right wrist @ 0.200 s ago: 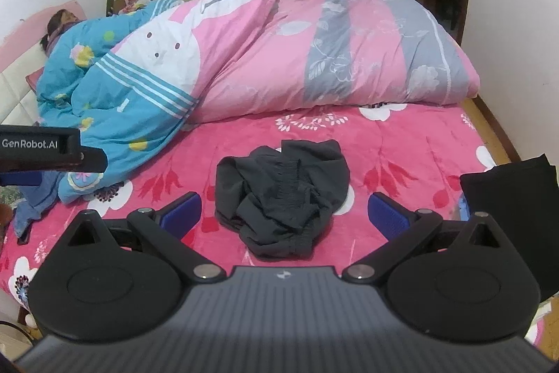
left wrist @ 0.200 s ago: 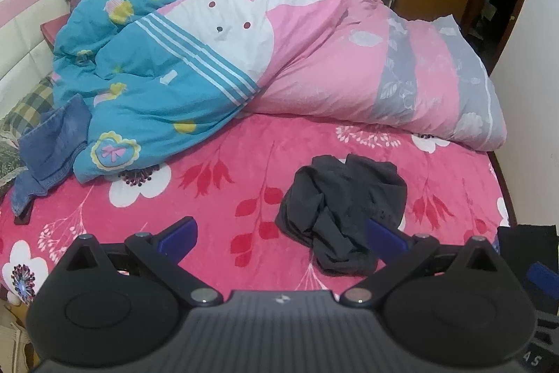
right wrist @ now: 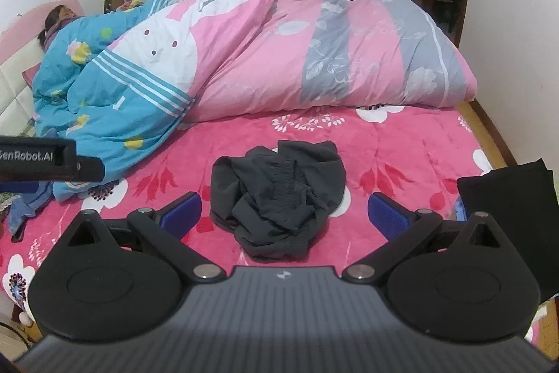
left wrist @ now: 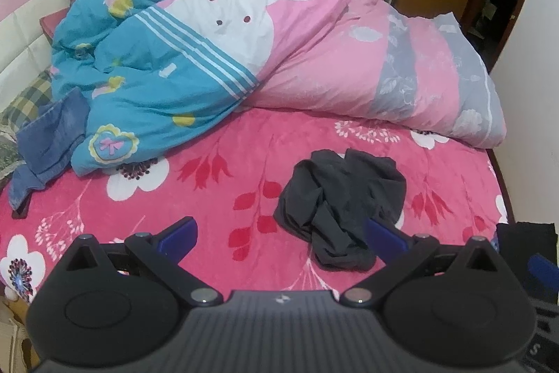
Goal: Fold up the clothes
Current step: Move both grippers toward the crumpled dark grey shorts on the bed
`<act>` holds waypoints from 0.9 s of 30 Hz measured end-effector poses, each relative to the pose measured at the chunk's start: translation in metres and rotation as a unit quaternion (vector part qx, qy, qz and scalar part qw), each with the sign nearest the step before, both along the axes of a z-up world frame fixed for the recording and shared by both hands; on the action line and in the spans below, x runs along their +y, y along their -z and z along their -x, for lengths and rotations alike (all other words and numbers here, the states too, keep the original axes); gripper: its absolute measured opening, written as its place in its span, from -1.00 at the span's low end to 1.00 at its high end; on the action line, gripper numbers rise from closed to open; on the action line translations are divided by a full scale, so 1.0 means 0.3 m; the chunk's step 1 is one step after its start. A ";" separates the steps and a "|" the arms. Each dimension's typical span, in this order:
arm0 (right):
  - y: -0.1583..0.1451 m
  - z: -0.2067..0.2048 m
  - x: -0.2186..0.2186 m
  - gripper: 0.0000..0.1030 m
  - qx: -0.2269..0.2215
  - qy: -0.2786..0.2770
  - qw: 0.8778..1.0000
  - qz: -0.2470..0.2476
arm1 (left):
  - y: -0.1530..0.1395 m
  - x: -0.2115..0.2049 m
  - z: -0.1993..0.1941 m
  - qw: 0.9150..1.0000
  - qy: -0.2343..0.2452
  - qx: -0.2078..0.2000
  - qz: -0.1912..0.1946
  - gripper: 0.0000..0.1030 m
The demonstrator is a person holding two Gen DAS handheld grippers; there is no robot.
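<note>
Crumpled dark garment [right wrist: 276, 198] on pink floral bedspread [right wrist: 401, 142], both left gripper [left wrist: 279, 235] and right gripper [right wrist: 283, 214] spread wide, empty, pink-blue duvet [right wrist: 244, 58] behind garment, folded black cloth [right wrist: 506, 198] right of it

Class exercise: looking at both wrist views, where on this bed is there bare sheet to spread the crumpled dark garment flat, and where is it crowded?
Free: the pink floral sheet between the crumpled dark garment and the blue quilt, and the strip between garment and pink quilt. Crowded: the far half under both quilts, the denim at the left edge, the folded black cloth at the right.
</note>
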State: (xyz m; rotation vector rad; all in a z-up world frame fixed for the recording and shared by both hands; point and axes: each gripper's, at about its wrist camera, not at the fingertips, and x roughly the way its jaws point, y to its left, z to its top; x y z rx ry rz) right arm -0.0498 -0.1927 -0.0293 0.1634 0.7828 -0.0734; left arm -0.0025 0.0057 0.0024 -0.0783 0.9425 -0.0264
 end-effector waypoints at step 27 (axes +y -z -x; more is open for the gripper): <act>-0.006 -0.084 -0.006 0.98 0.016 0.032 0.997 0.065 | 0.189 0.001 -0.202 0.995 0.066 0.076 -0.001 1.00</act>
